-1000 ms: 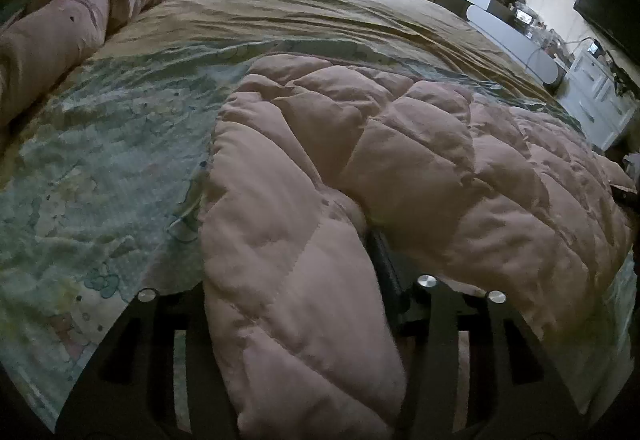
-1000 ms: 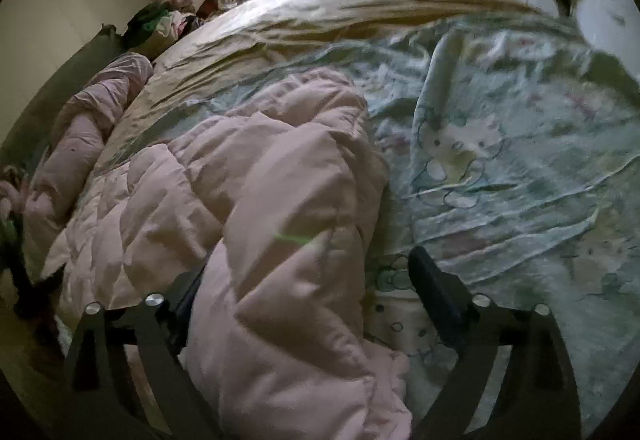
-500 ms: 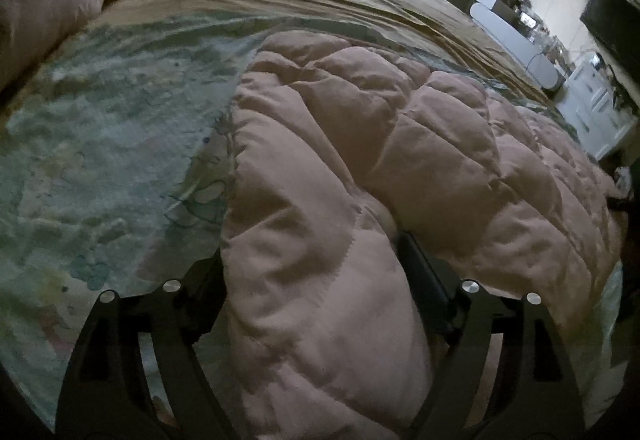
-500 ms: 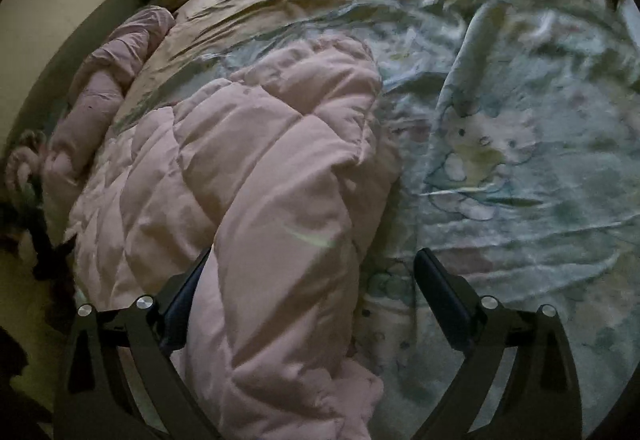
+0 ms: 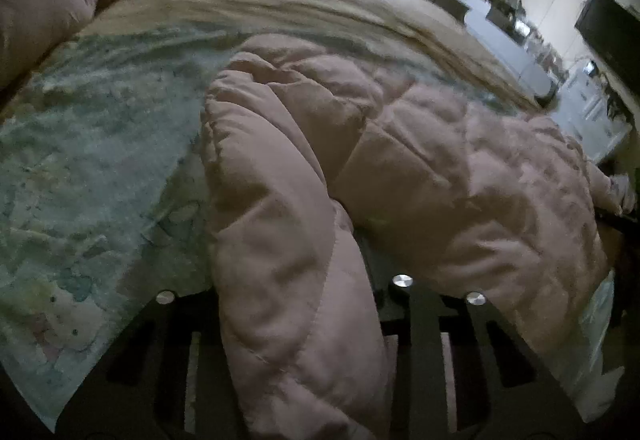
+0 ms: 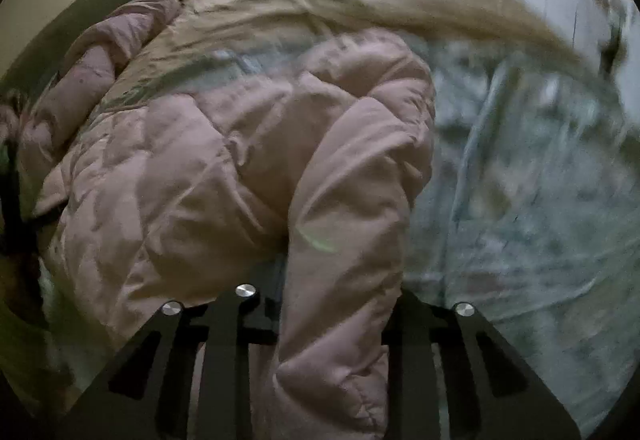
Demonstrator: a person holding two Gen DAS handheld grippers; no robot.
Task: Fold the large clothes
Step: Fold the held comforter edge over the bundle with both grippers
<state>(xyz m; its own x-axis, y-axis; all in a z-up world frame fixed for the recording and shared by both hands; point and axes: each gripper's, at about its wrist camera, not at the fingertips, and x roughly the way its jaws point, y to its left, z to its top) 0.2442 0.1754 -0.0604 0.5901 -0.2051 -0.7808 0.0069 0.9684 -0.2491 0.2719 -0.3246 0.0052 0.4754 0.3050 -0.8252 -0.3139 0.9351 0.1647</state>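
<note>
Left wrist view
Left gripper: jaws have just closed – pinched on a thick fold of the pink quilted jacket.
Jacket position: spread over the patterned sheet on the bed, near its edge.

Right wrist view
Right gripper: jaws have just closed – clamped on the pink quilted jacket, a padded fold between them.
Image: blurred.
</note>
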